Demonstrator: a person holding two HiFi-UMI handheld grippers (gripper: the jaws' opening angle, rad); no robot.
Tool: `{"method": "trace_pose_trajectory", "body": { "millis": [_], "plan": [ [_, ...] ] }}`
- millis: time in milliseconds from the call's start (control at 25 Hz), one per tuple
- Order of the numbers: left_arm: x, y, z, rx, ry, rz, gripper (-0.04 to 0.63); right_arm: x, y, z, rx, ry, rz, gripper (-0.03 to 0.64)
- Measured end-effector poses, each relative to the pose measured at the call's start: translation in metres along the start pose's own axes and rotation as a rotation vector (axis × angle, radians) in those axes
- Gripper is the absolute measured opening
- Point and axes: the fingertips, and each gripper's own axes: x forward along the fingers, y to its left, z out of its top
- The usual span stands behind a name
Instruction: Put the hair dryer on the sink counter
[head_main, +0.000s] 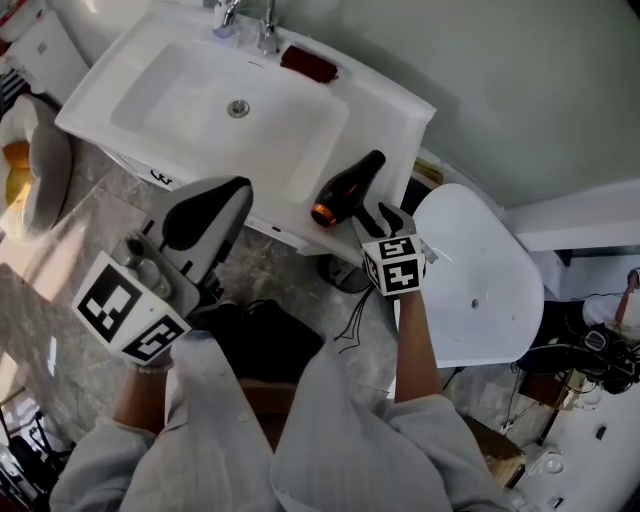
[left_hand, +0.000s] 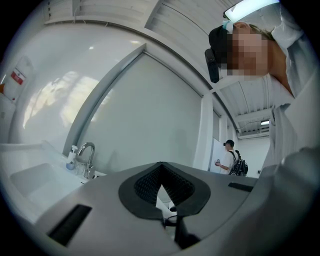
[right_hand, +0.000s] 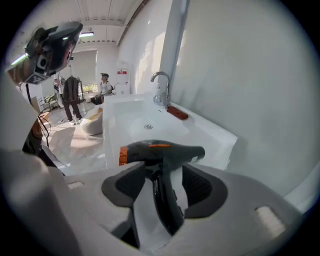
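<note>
At the front right corner of the desk (head_main: 390, 110), just beside the basin (head_main: 200, 100), the dryer (head_main: 345, 188) is lying on its side. Its orange nozzle ring is sitting at the front edge and its handle is reaching out toward the right gripper (head_main: 388, 222).

Handling, as judged: the shell is looking like rigid glossy plastic, so it is likely stiff and somewhat slippery. Most of the weight is probably sitting in the barrel, which would tip the nozzle down if it were held low. The handle, close under the barrel, is reading as the proper place to take hold. A thin black cord (head_main: 352, 325) appears to be hanging below the desk edge and may be dragging on any move.

Right gripper view: the dryer (right_hand: 160, 150) is lying crosswise just beyond the right gripper (right_hand: 162, 186), and its handle is running down between the two fingers. The fingers are standing apart, with white desk (right_hand: 210, 135) showing on either side of the upper handle. No clamping is evident, though contact lower down cannot be ruled out.

The left gripper (head_main: 205, 210) is hovering well apart from the dryer, before the desk front. In its own view the left gripper (left_hand: 162, 189) is showing its fingers closed together, gripping nothing
</note>
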Motion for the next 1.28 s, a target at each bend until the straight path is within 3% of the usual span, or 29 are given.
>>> {"method": "trace_pose_trajectory", "body": {
  "millis": [40, 200, 400, 600, 800, 1280],
  "plan": [
    [0.000, 0.000, 0.001, 0.000, 0.000, -0.006, 0.003, -0.006, 0.000, 0.007, 0.017, -0.032, -0.017, 0.222],
    [-0.002, 0.001, 0.003, 0.007, 0.000, -0.016, 0.003, -0.030, 0.003, 0.037, 0.092, -0.163, -0.065, 0.063],
    [-0.012, 0.011, 0.010, 0.016, -0.013, -0.004, 0.003, -0.051, 0.029, 0.080, 0.076, -0.275, -0.032, 0.011],
    [-0.034, 0.026, 0.016, 0.017, -0.031, 0.037, 0.003, -0.072, 0.054, 0.138, 0.193, -0.450, 0.041, -0.002],
    [-0.063, 0.043, 0.023, 0.017, -0.043, 0.080, 0.003, -0.086, 0.081, 0.189, 0.244, -0.581, 0.099, -0.002],
    [-0.126, 0.064, 0.028, 0.016, -0.054, 0.106, 0.003, -0.099, 0.152, 0.226, 0.140, -0.660, 0.094, -0.002]
  ]
}}
